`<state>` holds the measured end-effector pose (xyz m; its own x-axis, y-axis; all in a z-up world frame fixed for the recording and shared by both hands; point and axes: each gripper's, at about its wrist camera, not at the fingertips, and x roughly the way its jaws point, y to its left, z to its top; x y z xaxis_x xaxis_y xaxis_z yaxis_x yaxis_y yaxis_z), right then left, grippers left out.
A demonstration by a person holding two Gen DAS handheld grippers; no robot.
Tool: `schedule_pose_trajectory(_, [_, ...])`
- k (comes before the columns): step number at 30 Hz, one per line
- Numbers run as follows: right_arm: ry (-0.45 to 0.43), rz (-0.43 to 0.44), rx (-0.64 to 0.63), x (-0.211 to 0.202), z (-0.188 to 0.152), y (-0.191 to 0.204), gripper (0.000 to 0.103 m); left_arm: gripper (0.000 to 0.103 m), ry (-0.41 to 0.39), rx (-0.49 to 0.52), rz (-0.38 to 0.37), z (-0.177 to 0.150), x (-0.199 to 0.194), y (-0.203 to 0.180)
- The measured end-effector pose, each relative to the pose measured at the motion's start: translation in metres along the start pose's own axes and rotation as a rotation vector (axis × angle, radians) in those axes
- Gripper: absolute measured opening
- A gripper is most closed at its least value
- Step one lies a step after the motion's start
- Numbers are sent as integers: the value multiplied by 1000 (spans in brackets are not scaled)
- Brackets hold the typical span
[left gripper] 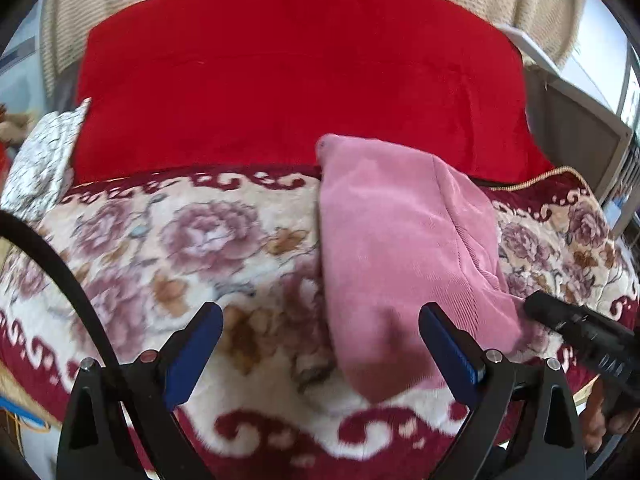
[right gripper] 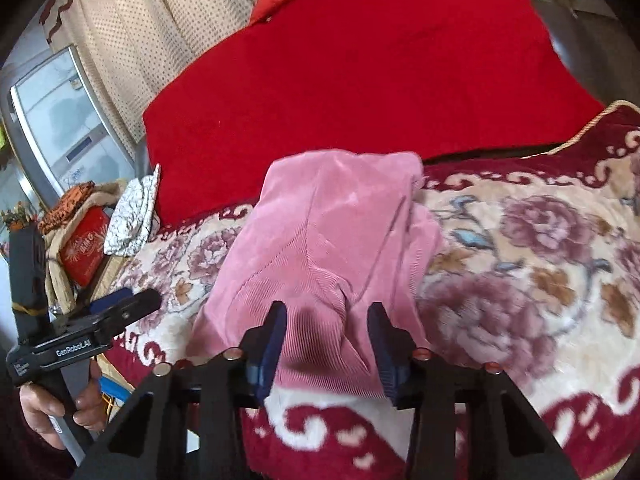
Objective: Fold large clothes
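Pink corduroy garment [right gripper: 320,256] lay folded on the floral blanket [right gripper: 520,264] over the bed, far end against the red blanket [right gripper: 360,72]. Right tongs [right gripper: 326,340] sat apart, straddling its near edge without clamping. Left tongs [left gripper: 320,344] wide apart, above the blanket just left of the garment.

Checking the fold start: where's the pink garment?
The pink garment lies on the floral blanket, its far end at the red cover, near edge between the right gripper fingers.

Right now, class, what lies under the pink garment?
The pink garment rests on a flowered blanket. Its far end reaches the red cover. Whatever is beneath its middle is covered.
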<state>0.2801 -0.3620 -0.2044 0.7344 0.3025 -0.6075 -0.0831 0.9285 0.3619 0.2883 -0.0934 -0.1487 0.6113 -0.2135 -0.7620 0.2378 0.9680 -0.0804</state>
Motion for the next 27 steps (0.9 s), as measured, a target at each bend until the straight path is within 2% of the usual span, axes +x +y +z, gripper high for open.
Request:
schedule_pose_trajectory(2, [51,5,8,21,-7,-4,42,98,39,40,-9,-1,23,-7])
schedule_pose_trajectory(3, [94,11,21,37,-15,-9,42,99,92,68,6,-5,40,-10])
schedule_pose_trajectory(4, [97,17,23,42,-19,-11,42,100,120,69,8,-10,51,-10])
schedule_pose_trajectory(6, [84,30,-6,39,-20,-12,42,100,99,-14,-50,-15,53,2])
schedule_pose_trajectory(8, [103,48,-13,34,-14,-14,42,100,126,-49,-88,-12,53,9])
schedule_pose_trajectory(10, [98,75,-1,26,-2,-17,43,100,108,-39,-80,-6,47,11])
schedule_pose_trajectory(13, [-25,63,-20,8,25,-15,43,100,44,2,-33,2,36,4])
schedule_pose_trajectory(17, [-64,64,25,16,60,-20,43,100,61,80,6,-2,45,-13])
schedule_pose_trajectory(19, [-37,46,52,40,74,-26,43,100,40,88,25,-6,49,-14])
schedule_pose_trajectory(20, [0,27,62,55,78,-29,43,100,33,83,28,-8,49,-14])
schedule_pose_trajectory(22, [136,18,101,99,79,-41,43,100,34,62,24,-10,49,-13])
schedule_pose_trajectory(23, [153,31,118,112,77,-45,41,100,39,55,21,-9,49,-12])
schedule_pose_trajectory(27, [101,8,99,90,74,-37,41,100,27,82,55,-9,45,-14])
